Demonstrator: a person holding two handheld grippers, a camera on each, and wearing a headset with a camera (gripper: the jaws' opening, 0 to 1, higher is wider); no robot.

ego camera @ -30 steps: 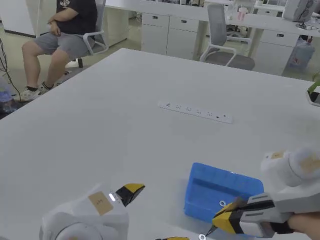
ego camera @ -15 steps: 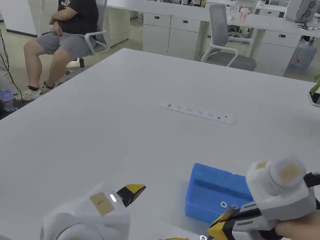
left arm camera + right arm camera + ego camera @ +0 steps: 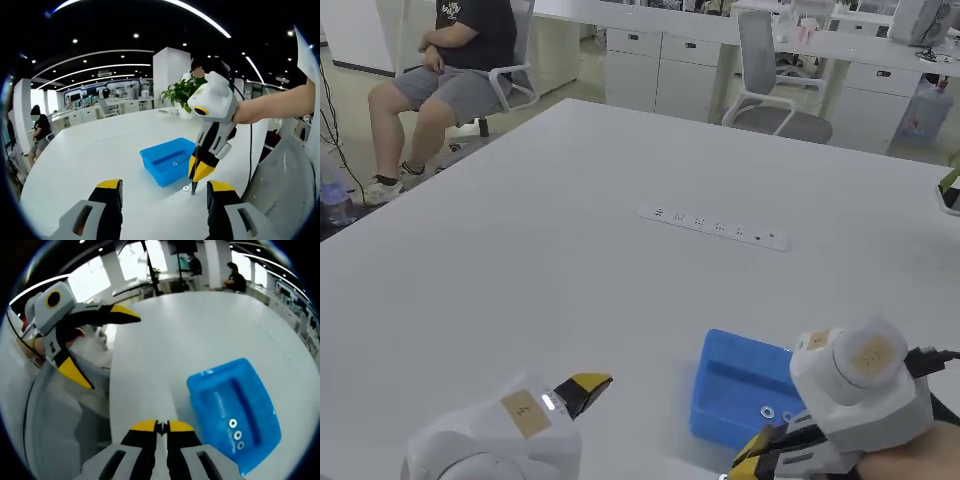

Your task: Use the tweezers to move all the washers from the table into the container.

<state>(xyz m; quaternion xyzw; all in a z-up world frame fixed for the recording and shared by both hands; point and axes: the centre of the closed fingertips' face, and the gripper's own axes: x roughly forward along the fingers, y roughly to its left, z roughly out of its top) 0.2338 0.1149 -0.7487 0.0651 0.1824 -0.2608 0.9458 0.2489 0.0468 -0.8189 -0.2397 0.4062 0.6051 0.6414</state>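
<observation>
Right gripper is pinched shut on thin metal tweezers. In the right gripper view its yellow jaws sit pressed together with just a thin strip between them.

Change over the last second, head view: this gripper lay low and flat, pointing left along the front of the shallow blue plastic container. Now it's tipped up steep, with its body raised over the container's right part. The tips aim down at the white tabletop by the bottom edge of the frame. The head camera drifted a little too, but the pitch change is real.

Left gripper: jaws spread wide, holding nothing, low over the tabletop to the left of the container. Same spot as a second ago, basically no move.

Task things:
- **In the container:** three small silver ring washers lie in a row in its trough.
- **On the tabletop:** one loose silver washer lies flat just beside a corner of the container. The tweezer tip is right next to it; touching or not, can't tell. Not lifted.

Reading: three are in and at least this one is left. The steeper pitch looks like lining up the tweezer points for a pinch on the flat ring. A thin ring on a smooth top is likely to skid or flip if the points land off-centre. The carry is short, since the container is just beside it.
</observation>
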